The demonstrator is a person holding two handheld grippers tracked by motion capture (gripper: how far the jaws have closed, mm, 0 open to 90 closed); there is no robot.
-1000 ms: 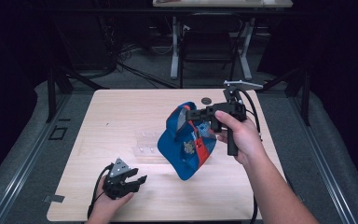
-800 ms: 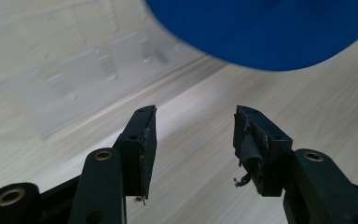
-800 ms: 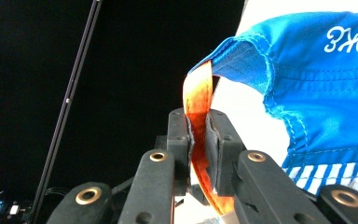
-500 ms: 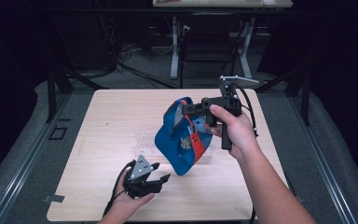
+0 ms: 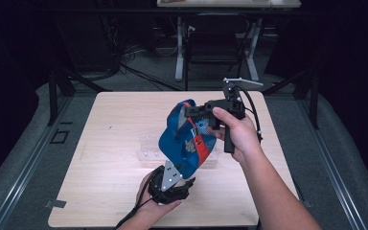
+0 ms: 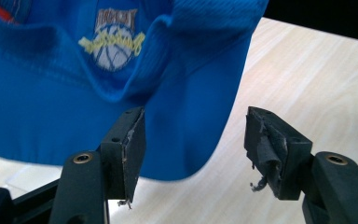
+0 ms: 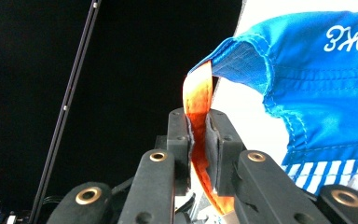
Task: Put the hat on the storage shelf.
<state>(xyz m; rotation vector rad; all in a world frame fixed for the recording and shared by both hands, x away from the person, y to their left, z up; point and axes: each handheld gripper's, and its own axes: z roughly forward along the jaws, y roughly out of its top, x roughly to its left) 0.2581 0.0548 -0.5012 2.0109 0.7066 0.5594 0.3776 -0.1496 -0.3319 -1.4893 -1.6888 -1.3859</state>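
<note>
Blue cap (image 5: 184,143) dangling over the table (image 5: 105,143)

Right gripper (image 7: 197,140) is pinching its orange strap (image 7: 196,100); left gripper (image 6: 191,144) is sitting wide apart just under the brim.

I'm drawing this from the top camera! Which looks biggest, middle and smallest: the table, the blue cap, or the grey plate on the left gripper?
1. Table, by far the biggest.
2. Cap, hanging from the right gripper above the table, so it may look slightly bigger than it is.
3. Grey plate on the left gripper, the smallest.
</note>
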